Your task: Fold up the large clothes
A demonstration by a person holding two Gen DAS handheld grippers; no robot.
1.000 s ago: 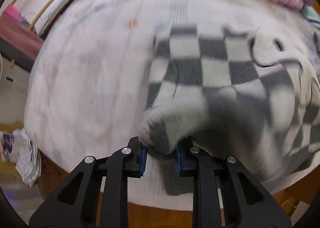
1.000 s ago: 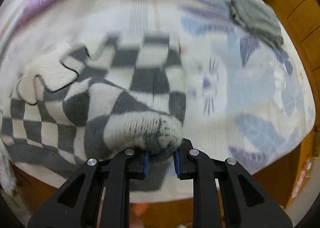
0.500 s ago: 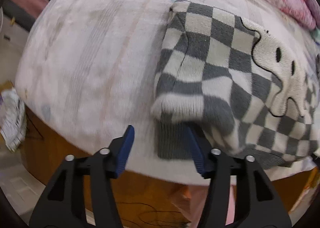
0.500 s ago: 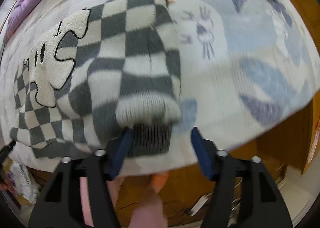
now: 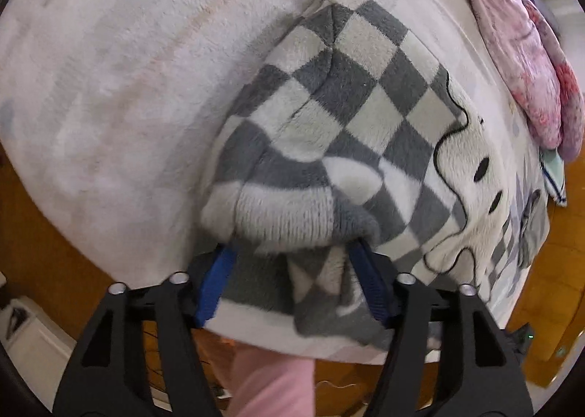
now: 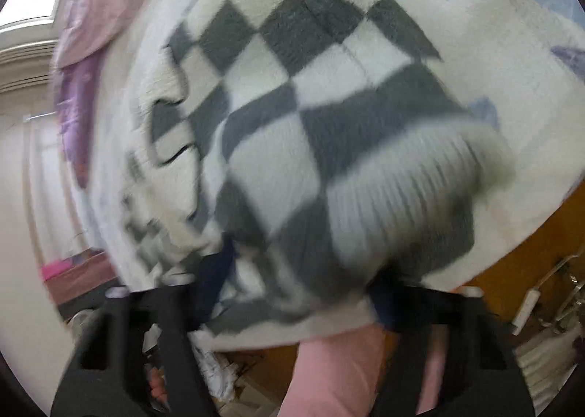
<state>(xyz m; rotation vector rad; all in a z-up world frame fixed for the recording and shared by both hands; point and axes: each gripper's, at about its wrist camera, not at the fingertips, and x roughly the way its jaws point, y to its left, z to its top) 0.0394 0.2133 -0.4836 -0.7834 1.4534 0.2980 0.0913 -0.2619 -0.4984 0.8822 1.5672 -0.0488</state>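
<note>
Closest in the left wrist view is the left gripper (image 5: pixel 292 278), pointing steeply down at the edge of the bed. Its blue pads (image 5: pixel 214 285) stand wide apart, and a bunched part of the checkered sweater (image 5: pixel 351 124) lies between them. The pads do not seem to press the fabric, so this gripper is open around the cloth, not holding it. Under the fingers a piece of pink clothing of the person (image 5: pixel 270 380) is visible, and beside it the wooden bed frame (image 5: pixel 40 252).

In the right wrist view the picture is blurred. The right gripper (image 6: pixel 299 292) is also low at the bed edge, and its jaws are closing – the ribbed cuff (image 6: pixel 409 194) and the folded sweater (image 6: pixel 292 95) are bunched over and between the fingers. Whether the pads already press on the cloth I cannot tell, because the fabric hides the tips.

The sweater – grey and white squares with a cream cartoon patch (image 5: pixel 486 175) – lies on the white fleece blanket (image 5: pixel 109 51) near the front edge of the bed, folded inward at both sides. Farther back a pink quilt (image 5: pixel 519 36) lies along the far side of the bed.
</note>
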